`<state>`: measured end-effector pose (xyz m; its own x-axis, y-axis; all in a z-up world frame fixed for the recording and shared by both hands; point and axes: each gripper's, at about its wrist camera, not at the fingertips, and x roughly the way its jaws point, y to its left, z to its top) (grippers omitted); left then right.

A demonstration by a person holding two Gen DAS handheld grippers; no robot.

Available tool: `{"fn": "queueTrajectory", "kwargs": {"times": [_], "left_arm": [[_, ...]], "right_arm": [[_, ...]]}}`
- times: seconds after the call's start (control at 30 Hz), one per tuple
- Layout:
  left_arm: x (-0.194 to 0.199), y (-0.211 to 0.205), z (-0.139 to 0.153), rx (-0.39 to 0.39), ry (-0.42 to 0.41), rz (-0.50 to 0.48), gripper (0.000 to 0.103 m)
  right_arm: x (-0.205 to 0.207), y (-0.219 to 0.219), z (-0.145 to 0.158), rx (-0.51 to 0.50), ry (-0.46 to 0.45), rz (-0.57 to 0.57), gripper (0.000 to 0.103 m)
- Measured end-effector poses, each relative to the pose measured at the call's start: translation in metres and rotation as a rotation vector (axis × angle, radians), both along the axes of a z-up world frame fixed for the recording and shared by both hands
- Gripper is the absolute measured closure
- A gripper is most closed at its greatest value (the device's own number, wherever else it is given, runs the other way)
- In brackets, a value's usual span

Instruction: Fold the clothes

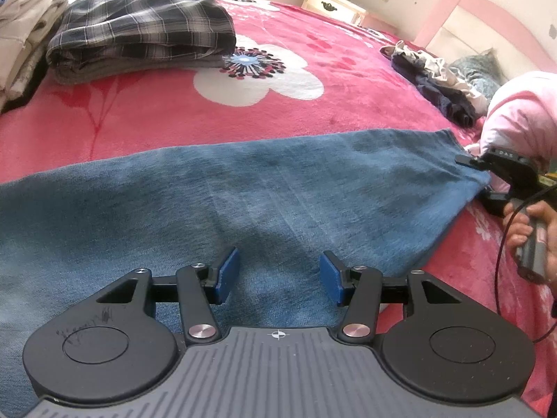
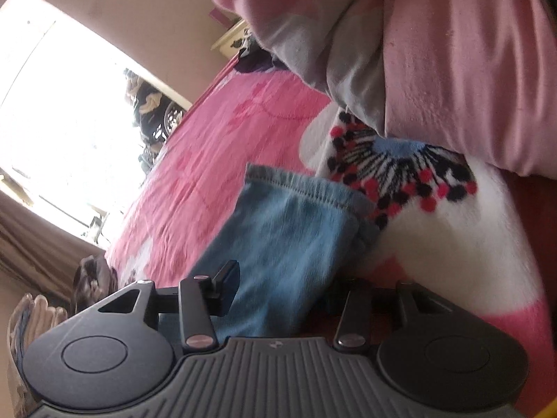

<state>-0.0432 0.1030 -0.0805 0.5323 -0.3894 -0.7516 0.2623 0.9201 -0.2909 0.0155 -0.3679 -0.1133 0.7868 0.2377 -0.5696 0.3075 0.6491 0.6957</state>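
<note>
Left gripper (image 1: pixel 279 275) hangs over the jeans (image 1: pixel 243 191) with its blue pads spread apart and nothing between them; denim fills the view from nine o'clock across to three o'clock beneath it. Those jeans lie flat on the pink floral blanket (image 1: pixel 348 80). At three o'clock the right gripper (image 1: pixel 484 181) sits at the hem end of the jeans, held by a hand (image 1: pixel 532 233). In the right wrist view its jaws stand apart with the jeans leg between them, one pad hidden under the cloth, so a pinch cannot be told. A folded plaid garment (image 1: pixel 146 31) lies at eleven o'clock.
</note>
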Motion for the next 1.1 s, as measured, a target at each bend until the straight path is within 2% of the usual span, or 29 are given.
{"fn": "queueTrajectory", "kwargs": {"times": [0.13,0.2,0.23,0.27,0.3,0.37,0.47,0.53,0.63,0.7,0.83,0.97,1.0,1.07,1.1], "left_arm": [[0.000,0.000,0.000,-0.002,-0.002,-0.001,0.052],[0.000,0.000,0.000,-0.003,-0.002,0.000,0.052],[0.000,0.000,0.000,-0.004,-0.002,0.001,0.052],[0.000,0.000,0.000,-0.005,-0.002,0.001,0.052],[-0.001,0.001,0.000,-0.005,-0.003,0.002,0.052],[-0.001,0.001,0.000,-0.005,-0.002,0.003,0.052],[0.000,0.001,0.001,-0.005,0.000,0.005,0.052],[0.000,0.001,0.001,-0.005,0.002,0.007,0.052],[0.001,0.001,0.002,-0.008,0.004,0.013,0.052],[0.001,0.002,0.002,-0.011,0.006,0.017,0.052],[0.001,0.003,0.002,-0.019,0.009,0.023,0.051],[0.002,0.004,0.001,-0.031,0.007,0.030,0.051],[0.002,0.005,0.001,-0.034,0.006,0.031,0.051],[0.003,0.005,0.001,-0.040,0.006,0.033,0.051],[0.003,0.006,0.001,-0.042,0.007,0.033,0.051]], "right_arm": [[0.000,-0.009,-0.006,0.061,-0.020,-0.041,0.056],[-0.002,-0.010,-0.005,0.059,-0.013,-0.050,0.064],[-0.003,-0.011,-0.003,0.049,-0.009,-0.058,0.080],[-0.004,-0.010,0.001,0.027,-0.006,-0.060,0.091],[-0.004,-0.005,0.008,-0.020,-0.019,-0.047,0.092],[-0.004,0.016,0.033,-0.186,-0.104,0.044,0.094],[-0.004,0.068,0.070,-0.467,-0.273,0.291,0.094],[-0.008,0.111,0.085,-0.652,-0.402,0.502,0.094],[-0.026,0.170,0.083,-0.903,-0.540,0.762,0.093],[-0.039,0.198,0.069,-1.026,-0.579,0.895,0.093],[-0.049,0.223,0.034,-1.158,-0.531,1.079,0.088],[-0.071,0.229,0.017,-1.324,-0.574,1.143,0.080],[-0.072,0.228,0.019,-1.317,-0.569,1.151,0.078],[-0.072,0.224,0.026,-1.284,-0.552,1.168,0.063],[-0.079,0.220,0.033,-1.239,-0.544,1.179,0.062]]}}
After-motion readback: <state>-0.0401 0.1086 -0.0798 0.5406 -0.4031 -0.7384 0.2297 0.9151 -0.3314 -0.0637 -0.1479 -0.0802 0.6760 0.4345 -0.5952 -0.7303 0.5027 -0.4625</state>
